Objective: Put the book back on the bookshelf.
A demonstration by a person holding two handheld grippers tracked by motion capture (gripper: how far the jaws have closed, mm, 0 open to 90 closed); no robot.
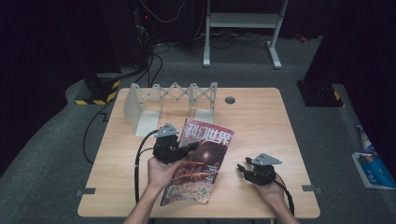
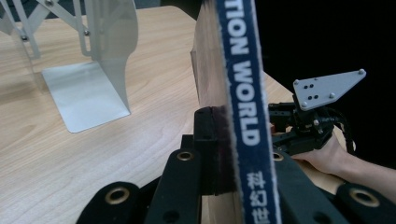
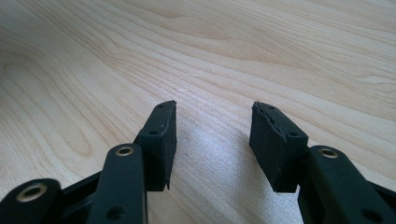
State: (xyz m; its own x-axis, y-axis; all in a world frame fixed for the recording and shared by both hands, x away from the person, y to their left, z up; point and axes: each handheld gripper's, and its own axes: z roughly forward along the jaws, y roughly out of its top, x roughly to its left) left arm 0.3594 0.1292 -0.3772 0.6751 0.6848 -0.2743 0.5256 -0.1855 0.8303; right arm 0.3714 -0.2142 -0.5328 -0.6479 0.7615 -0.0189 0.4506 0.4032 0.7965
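A magazine (image 1: 201, 164) with a red cover and white Chinese characters is held tilted above the middle of the wooden table (image 1: 261, 121). My left gripper (image 1: 190, 147) is shut on its left edge. In the left gripper view the blue spine (image 2: 243, 93) reading "TION WORLD" stands upright between the jaws, and a black pad (image 2: 205, 135) presses against the cover. My right gripper (image 1: 243, 169) rests low on the table to the right of the magazine, apart from it. Its jaws (image 3: 212, 140) stand open over bare wood, with nothing between them. That gripper (image 2: 292, 128) also appears behind the spine.
A white metal expanding bookend rack (image 1: 170, 100) stands at the table's back left, its flat base plate (image 2: 86, 93) facing me. A round grey cable hole (image 1: 229, 100) sits at the back centre. Black cables trail from both grippers toward the front edge.
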